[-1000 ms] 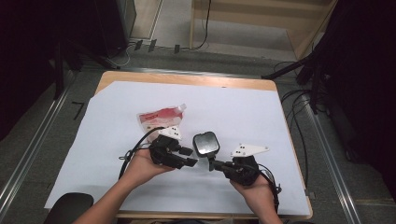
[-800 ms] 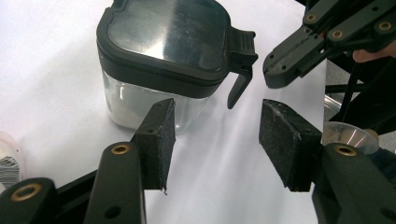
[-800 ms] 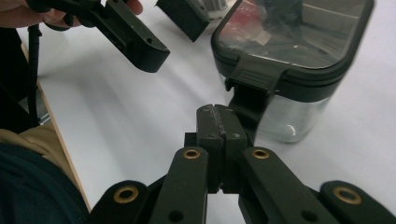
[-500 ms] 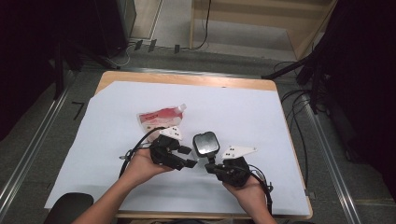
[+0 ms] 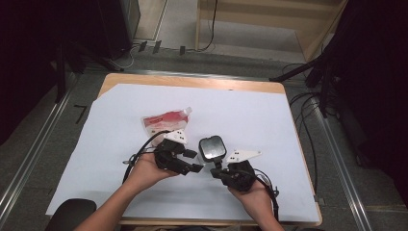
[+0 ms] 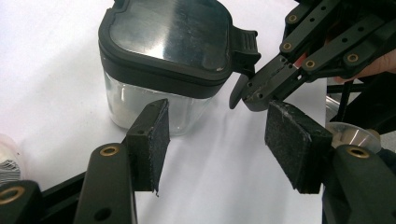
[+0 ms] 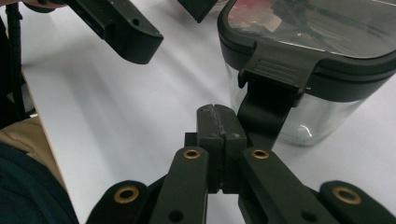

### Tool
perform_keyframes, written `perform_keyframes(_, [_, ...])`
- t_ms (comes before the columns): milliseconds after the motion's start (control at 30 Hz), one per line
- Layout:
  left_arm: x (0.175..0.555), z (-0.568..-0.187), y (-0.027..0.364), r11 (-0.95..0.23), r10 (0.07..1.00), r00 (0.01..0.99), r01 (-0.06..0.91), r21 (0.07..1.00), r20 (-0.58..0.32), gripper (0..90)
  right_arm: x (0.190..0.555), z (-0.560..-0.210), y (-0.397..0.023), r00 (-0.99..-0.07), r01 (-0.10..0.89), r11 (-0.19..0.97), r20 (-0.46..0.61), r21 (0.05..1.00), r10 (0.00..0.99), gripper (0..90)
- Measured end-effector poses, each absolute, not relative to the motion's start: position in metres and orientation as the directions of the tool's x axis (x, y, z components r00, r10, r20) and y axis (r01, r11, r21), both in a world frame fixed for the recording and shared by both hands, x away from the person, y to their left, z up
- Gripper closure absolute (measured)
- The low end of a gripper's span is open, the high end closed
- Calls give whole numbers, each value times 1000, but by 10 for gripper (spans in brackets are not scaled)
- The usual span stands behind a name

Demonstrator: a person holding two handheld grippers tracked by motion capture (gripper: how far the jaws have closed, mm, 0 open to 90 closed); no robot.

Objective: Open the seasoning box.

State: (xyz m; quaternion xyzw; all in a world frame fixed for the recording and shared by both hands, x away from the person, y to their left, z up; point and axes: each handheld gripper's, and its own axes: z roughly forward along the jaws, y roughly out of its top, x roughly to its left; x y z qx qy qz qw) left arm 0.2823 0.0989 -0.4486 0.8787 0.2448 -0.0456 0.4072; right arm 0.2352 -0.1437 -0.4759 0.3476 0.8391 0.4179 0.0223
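Container [image 5: 212,148] with the black lid stands upright on the white sheet [image 5: 269,120] near your edge of the table, between your two grippers and just ahead of them. Your left gripper [image 5: 195,161] sits just to its left, jaws pointing across toward it; they have just been opening and stand parted with nothing between the pads. In the left gripper view the clear body and dark lid [image 6: 168,35] lie beyond the left-hand pad [image 6: 159,140], apart from it, while bare sheet shows in the gap between the pads.

Your right gripper [image 5: 217,169] comes in from below and right of the container, with its jaws pressed flat together. In the right gripper view the closed tips [image 7: 217,119] lie just beside the black latch tab [image 7: 271,100] that hangs down from the lid's rim, low against the clear wall; you cannot tell whether they touch it. From the left gripper view those same tips meet the tab's lower end at the container's right side.

A red-and-white pouch [image 5: 166,121] lies flat farther back on the sheet, apart from the container.
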Motion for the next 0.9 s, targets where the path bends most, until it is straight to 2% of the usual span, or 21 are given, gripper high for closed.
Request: perform_keyframes(900, [282,-449,98,-552,392,880,459,696,-269,408,249,-472,-175,-710,610,367,279,702,646,900])
